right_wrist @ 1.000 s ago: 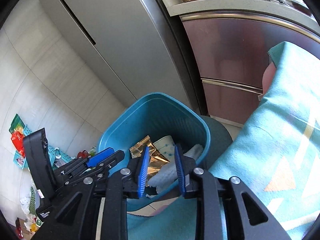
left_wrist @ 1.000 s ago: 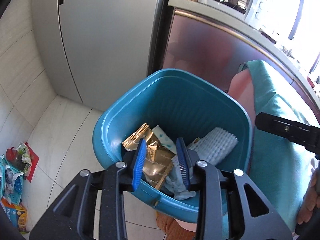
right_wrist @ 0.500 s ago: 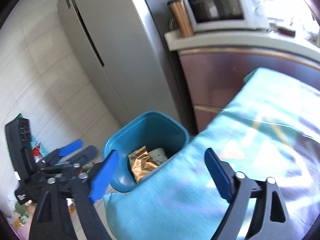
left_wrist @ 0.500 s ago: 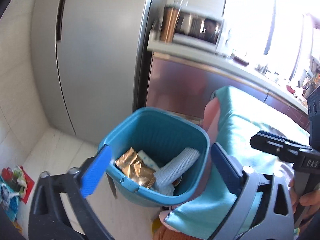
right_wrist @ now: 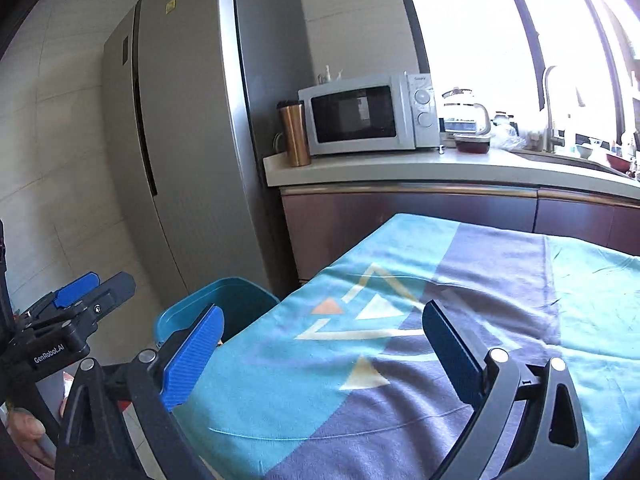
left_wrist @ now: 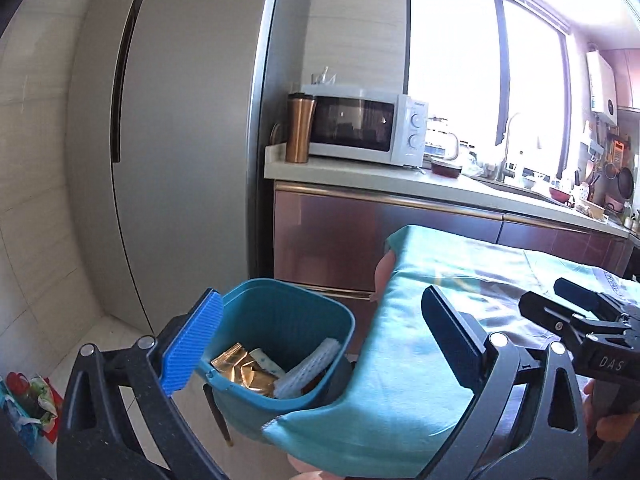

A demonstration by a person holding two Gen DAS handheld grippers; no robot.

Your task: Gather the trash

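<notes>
Kitchen floor beside the fridge (left_wrist: 180, 140) holds the blue bin (left_wrist: 280, 344), now below and ahead of the left claw (left_wrist: 320, 344). Both claws have sprung wide and empty since releasing; wrappers (left_wrist: 240, 368) lie inside. Right claw (right_wrist: 324, 356) hovers over the desk (right_wrist: 460, 320).

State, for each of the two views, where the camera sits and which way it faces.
Left wrist: on the left gripper, facing the bin and fridge; its open fingers and the right gripper show.
Right wrist: on the right gripper, facing the tablecloth and microwave; its open fingers and the left gripper show.
Shared: bin, fridge, microwave, tablecloth.
</notes>
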